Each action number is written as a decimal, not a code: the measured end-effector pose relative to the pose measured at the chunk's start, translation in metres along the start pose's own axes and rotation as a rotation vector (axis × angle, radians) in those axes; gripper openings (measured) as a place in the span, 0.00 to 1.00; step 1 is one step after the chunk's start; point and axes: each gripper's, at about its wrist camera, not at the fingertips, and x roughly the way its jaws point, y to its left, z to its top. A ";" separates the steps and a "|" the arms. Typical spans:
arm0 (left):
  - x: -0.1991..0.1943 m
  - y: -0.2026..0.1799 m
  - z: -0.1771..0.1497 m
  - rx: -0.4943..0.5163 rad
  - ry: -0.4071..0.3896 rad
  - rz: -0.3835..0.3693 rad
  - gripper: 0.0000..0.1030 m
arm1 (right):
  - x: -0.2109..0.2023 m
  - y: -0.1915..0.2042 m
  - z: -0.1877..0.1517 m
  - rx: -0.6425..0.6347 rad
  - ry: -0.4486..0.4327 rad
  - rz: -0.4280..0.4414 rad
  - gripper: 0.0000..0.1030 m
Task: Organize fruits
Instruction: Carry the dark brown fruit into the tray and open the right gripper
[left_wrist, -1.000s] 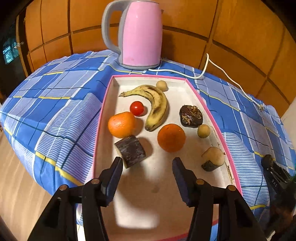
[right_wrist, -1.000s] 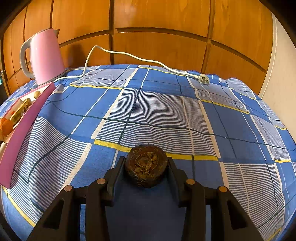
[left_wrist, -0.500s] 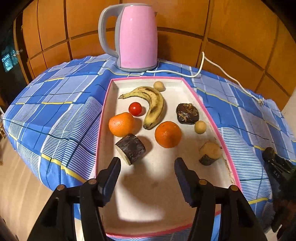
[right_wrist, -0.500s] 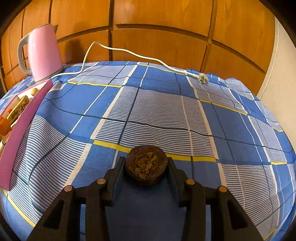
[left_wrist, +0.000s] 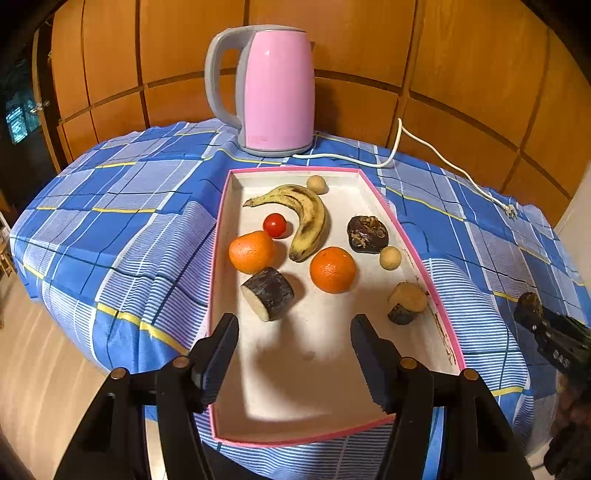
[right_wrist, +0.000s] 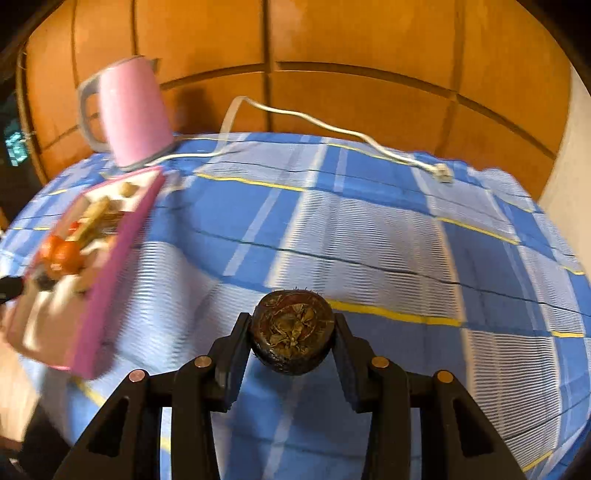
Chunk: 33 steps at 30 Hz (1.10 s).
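Note:
A pink-rimmed tray (left_wrist: 221, 236) holds a banana (left_wrist: 306, 212), a cherry tomato (left_wrist: 274, 225), two oranges (left_wrist: 251, 252) (left_wrist: 332, 269), a dark cut piece (left_wrist: 268, 293), a dark brown fruit (left_wrist: 366, 233), two small beige balls and a tan chunk (left_wrist: 406, 302). My left gripper (left_wrist: 294, 341) hangs above the tray's near end, its jaws opening with nothing between them. My right gripper (right_wrist: 293, 341) is shut on a round dark brown fruit (right_wrist: 293, 331) above the blue cloth; it also shows at the right edge of the left wrist view, right gripper (left_wrist: 554, 343). The tray (right_wrist: 114, 266) lies to its left, blurred.
A pink kettle (left_wrist: 275, 88) stands behind the tray, and its white cord (left_wrist: 424, 147) runs right across the blue checked tablecloth (left_wrist: 122, 206) to a plug (right_wrist: 441, 171). Wooden wall panels stand behind. The table edge drops to the floor at the left.
The left gripper has drawn back and up from the tray and its jaws have spread wider. The right gripper has lifted with the dark fruit and swung so the tray shows more.

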 end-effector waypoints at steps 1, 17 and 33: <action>-0.001 0.003 0.000 -0.003 -0.002 0.002 0.62 | -0.004 0.008 0.001 -0.017 0.001 0.033 0.42; -0.013 0.089 0.007 -0.226 -0.041 0.113 0.62 | -0.003 0.175 0.026 -0.403 0.128 0.465 0.42; -0.006 0.077 0.003 -0.186 -0.038 0.116 0.70 | 0.067 0.203 0.046 -0.406 0.153 0.393 0.50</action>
